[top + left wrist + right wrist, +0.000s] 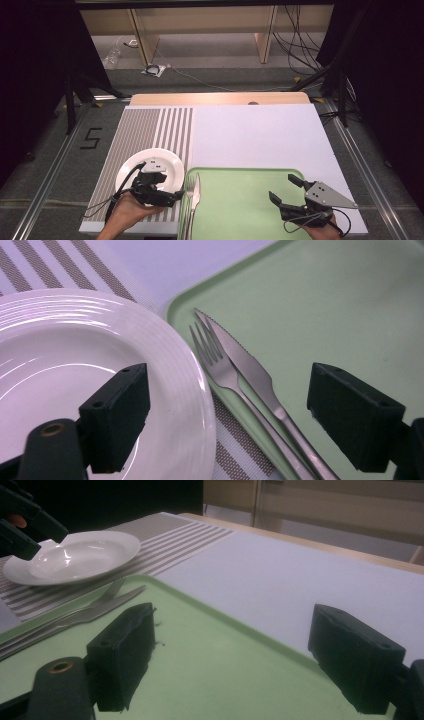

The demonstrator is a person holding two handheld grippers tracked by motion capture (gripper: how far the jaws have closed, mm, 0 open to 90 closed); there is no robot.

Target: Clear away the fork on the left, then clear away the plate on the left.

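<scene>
A white plate (150, 167) sits on the striped mat at the front left. Right of it is a green tray (240, 210). A fork (190, 196) and a knife (250, 375) lie side by side along the tray's left rim, tips pointing away from me. My left gripper (172, 196) hovers over the plate's near edge, open, with nothing held; in the left gripper view its jaws (235, 410) straddle the plate rim (165, 370) and the fork (220, 365). My right gripper (284, 189) stands open and empty above the tray's right part (200, 645).
A grey-striped placemat (145, 130) covers the table's left side and a plain white sheet (255, 135) the right. The wooden table edge (220, 98) shows at the back. Beyond it are floor cables (300, 50) and shelving legs.
</scene>
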